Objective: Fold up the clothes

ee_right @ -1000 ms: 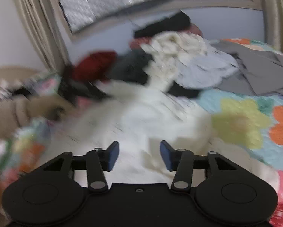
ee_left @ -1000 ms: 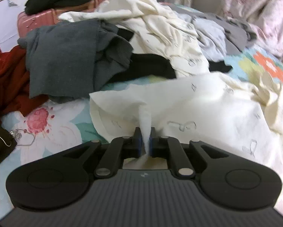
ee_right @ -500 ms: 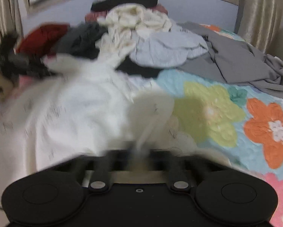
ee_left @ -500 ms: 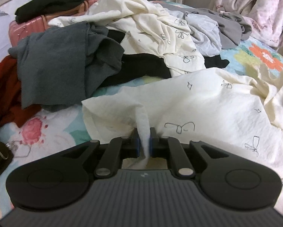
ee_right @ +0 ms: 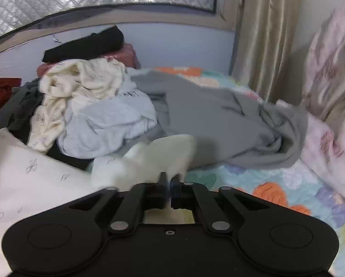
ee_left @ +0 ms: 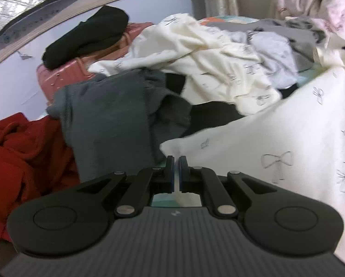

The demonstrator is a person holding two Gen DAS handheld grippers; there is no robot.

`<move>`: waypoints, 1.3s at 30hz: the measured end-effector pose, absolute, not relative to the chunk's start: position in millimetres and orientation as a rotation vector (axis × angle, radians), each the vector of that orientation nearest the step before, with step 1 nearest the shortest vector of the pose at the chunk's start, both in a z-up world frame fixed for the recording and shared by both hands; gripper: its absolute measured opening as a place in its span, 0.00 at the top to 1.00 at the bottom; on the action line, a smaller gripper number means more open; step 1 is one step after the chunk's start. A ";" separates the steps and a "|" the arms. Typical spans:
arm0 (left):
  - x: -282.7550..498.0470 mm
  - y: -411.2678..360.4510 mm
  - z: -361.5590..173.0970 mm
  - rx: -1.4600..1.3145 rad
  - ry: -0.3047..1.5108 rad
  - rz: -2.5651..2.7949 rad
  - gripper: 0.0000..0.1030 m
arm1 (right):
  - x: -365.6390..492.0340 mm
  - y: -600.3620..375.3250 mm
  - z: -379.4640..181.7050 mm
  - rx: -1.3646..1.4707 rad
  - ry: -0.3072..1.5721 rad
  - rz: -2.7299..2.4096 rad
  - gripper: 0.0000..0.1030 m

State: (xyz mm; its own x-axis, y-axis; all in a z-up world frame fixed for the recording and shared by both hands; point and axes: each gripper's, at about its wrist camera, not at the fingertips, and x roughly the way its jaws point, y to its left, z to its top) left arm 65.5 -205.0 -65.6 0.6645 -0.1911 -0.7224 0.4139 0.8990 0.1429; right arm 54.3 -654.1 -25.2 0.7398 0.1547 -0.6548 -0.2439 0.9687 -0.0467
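Left gripper [ee_left: 176, 170]: jaws clamped on a corner of cream bow-print cotton garment [ee_left: 276, 143] | right gripper [ee_right: 169, 190]: jaws clamped on another blurred edge of it | garment spans between both, over floral quilted bedspread [ee_right: 276, 184], beside heaped laundry pile [ee_right: 98, 110].

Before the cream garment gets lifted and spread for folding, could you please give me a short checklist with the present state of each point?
1. Left gripper shut on the cream bow-print cotton garment: ok.
2. Right gripper shut on the same garment: ok, though that corner is blurred.
3. Cloth between the grippers free of twists: cannot tell.
4. Garment clear of the dark grey crumpled top: not ok, their edges meet.
5. Bare floral quilt available for laying it flat: ok, on the right.
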 end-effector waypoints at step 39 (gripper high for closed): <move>85.4 -233.1 -75.9 0.194 0.785 -0.367 0.99 | 16.8 -706.7 -36.4 -0.066 0.719 0.183 0.98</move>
State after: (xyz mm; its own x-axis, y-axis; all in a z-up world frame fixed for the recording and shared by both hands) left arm 85.4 -233.1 -75.9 0.6488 -0.2494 -0.7189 0.3920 0.9193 0.0348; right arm 16.8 -706.7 -36.4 0.7370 0.1435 -0.6605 -0.1891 0.9819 0.0023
